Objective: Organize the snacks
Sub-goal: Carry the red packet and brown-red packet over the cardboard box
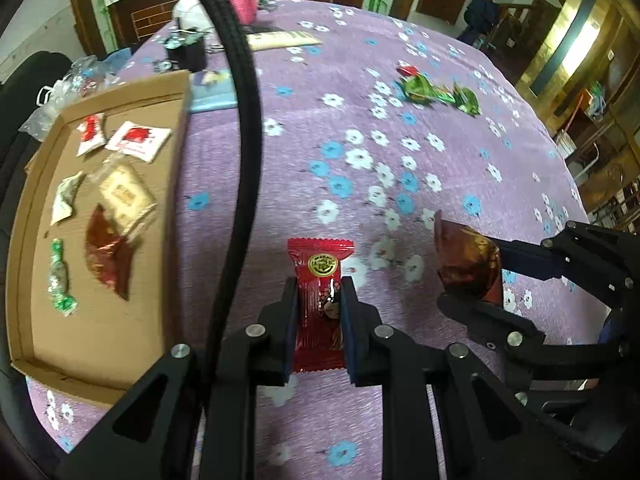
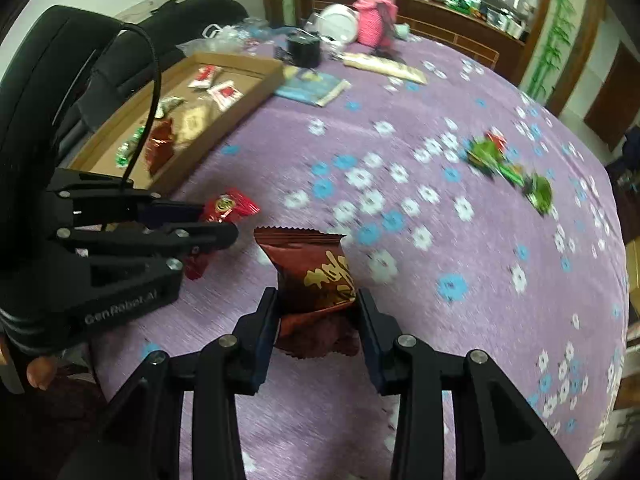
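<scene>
1. Snacks are split three ways: some lie in the cardboard tray [image 1: 120, 92], two are held in the grippers, and a few remain loose on the purple flowered surface [image 1: 400, 208].
2. The left gripper [image 1: 319, 300] has its jaws closed narrowly on a red packet with a gold seal [image 1: 320, 276], pressing its long edges; the packet hangs clear of the surface, just beside the tray's near corner.
3. The right gripper [image 2: 317, 308] has its jaws clamped on a dark brown packet with gold lettering [image 2: 316, 272], pinching its lower half; it sits a little further from the tray than the red packet.
4. In the tray lie two white-and-red sachets [image 1: 138, 138], a pale clear-wrapped biscuit [image 1: 124, 196], a dark red wrapper [image 1: 106, 248], a green twist candy [image 1: 58, 276] and a small pale packet [image 1: 66, 198].
5. A cluster of green wrappers [image 1: 440, 94] with a red piece lies well away from the tray, across the surface; motion blur makes it hard to count them.
6. Beyond the tray's far end stand a pink knitted object [image 2: 376, 20] and a black container [image 2: 304, 50].
</scene>
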